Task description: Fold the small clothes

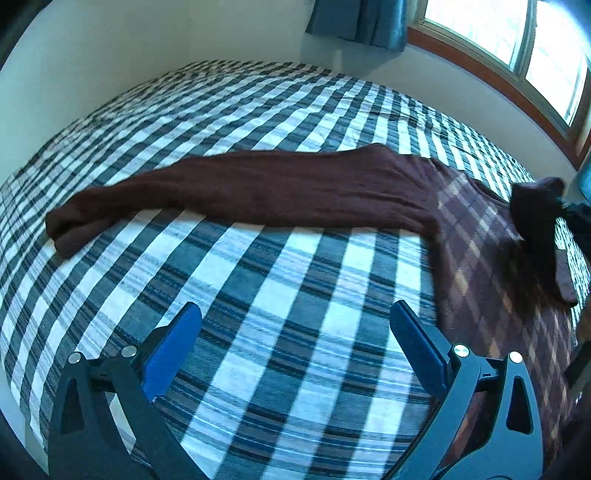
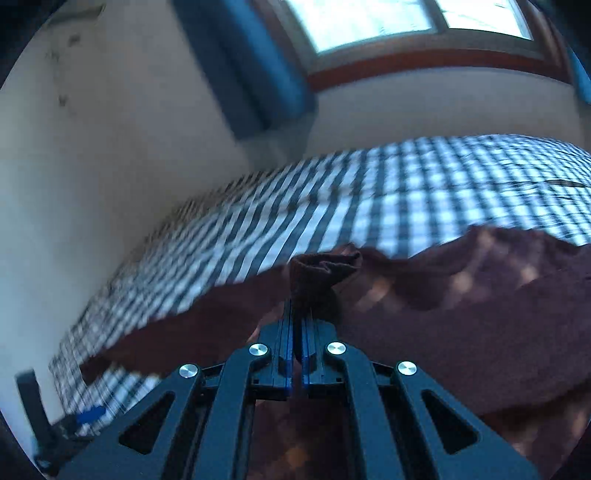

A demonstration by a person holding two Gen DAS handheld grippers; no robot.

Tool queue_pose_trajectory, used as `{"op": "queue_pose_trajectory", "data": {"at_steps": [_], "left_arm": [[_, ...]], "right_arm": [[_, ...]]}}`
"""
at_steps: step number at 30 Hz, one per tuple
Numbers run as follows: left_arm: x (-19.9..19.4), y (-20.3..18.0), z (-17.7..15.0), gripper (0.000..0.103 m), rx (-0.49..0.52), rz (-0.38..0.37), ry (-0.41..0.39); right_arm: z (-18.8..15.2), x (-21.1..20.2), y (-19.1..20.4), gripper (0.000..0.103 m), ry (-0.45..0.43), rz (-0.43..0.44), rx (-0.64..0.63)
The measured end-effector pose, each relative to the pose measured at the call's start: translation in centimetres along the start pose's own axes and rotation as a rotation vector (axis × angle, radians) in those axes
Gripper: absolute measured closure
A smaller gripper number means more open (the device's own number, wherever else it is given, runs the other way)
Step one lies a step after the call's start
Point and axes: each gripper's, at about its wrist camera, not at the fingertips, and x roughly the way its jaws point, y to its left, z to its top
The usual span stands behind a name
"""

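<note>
Brown sheer tights (image 1: pixel 280 188), thin knitted fabric, lie stretched across the bed in your left wrist view, running from the 9 o'clock edge, where the leg ends are doubled together, over to about 3 o'clock. Toward 3 o'clock the fabric thins out so that the checks of the cover show through it, and its far end is lifted off the bed, bunched at your right tongs (image 1: pixel 565 206).

From your right wrist view, your right tongs (image 2: pixel 297 314) are closed tight on a gathered bunch of that brown fabric (image 2: pixel 325 269), which sticks up past the blue pads toward 12 o'clock; the rest hangs away toward 8 and 4 o'clock. This view is smeared with blur.

Your left tongs (image 1: pixel 295 317) stand wide apart at 6 o'clock of the left view, blue pads spread, with nothing between them, hovering over bare cover just short of the tights.

Beneath it all is the bed's blue, black and white checked cover (image 1: pixel 295 369). Beyond the bed, at 12 to 2 o'clock, you have a white wall, a blue curtain (image 1: pixel 362 22) and a wood-framed window (image 1: pixel 498 40).
</note>
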Motion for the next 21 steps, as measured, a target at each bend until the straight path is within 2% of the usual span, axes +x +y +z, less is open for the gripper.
{"op": "queue_pose_trajectory", "data": {"at_steps": [5, 12, 18, 21], "left_arm": [[0.5, 0.9, -0.2, 0.002, -0.012, -0.011, 0.005], [1.2, 1.3, -0.4, 0.002, -0.022, -0.027, 0.017], [1.4, 1.3, -0.6, 0.002, -0.017, -0.025, 0.017], [1.4, 1.3, -0.6, 0.002, -0.018, -0.026, 0.018]], "right_arm": [[-1.6, 3.7, 2.3, 0.1, 0.11, -0.021, -0.113], [-2.9, 6.1, 3.3, 0.1, 0.19, -0.013, -0.145], [-3.7, 6.8, 4.1, 0.093, 0.235, 0.018, -0.153], [-4.3, 7.2, 4.1, 0.087, 0.273, 0.09, -0.116]]}}
